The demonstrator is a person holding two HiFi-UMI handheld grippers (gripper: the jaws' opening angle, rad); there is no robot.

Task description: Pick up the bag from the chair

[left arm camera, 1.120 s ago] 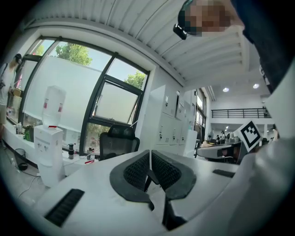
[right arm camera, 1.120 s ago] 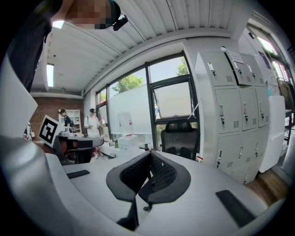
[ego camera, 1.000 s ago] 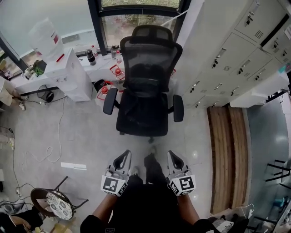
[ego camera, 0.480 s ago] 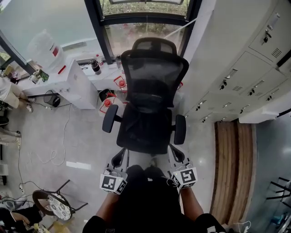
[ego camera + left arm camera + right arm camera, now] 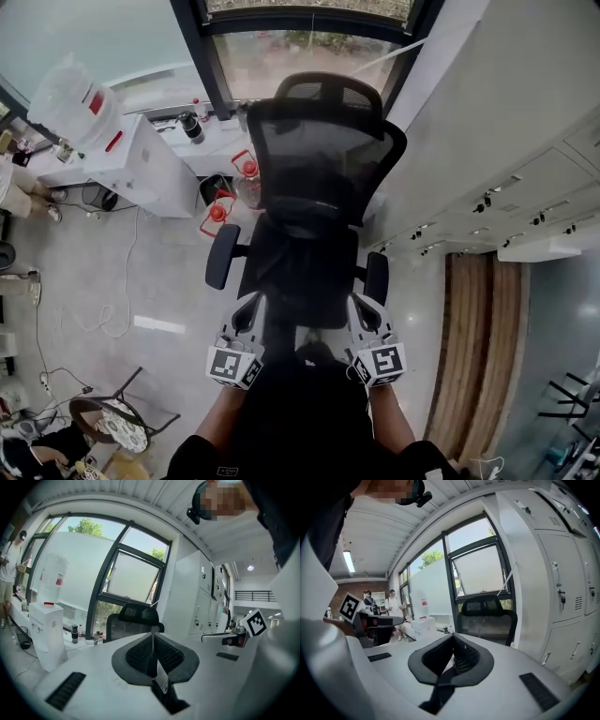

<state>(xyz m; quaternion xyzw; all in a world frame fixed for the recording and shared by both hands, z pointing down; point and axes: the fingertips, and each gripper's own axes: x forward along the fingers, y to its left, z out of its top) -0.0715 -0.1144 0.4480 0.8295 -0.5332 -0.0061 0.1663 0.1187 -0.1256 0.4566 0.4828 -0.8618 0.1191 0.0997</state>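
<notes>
I look steeply down from the head view on a black office chair with a mesh back and a headrest, and I take this chair as my landmark. It stands in front of a window with a black frame, and its seat is turned toward me.

The left tongs are at the near left corner of the chair's seat, and the right tongs are at the near right corner. In the head view they overlap these corners, but I cannot tell if they touch the seat. In the left gripper view the left tongs are fully closed, pad against pad, with nothing between them. In the right gripper view the right tongs are closed in the same way and also empty. Both point toward the chair's back.

About the bag: the seat of the chair is very dark, and I cannot separate a bag from it in any view.

Left of the chair stands a white water dispenser with a clear bottle on top. Between it and the chair, clear jugs with red caps stand on the grey glossy floor. Right of the chair is a wall of white metal lockers, and on that same side, nearer to me, lies a strip of brown wooden planks.
</notes>
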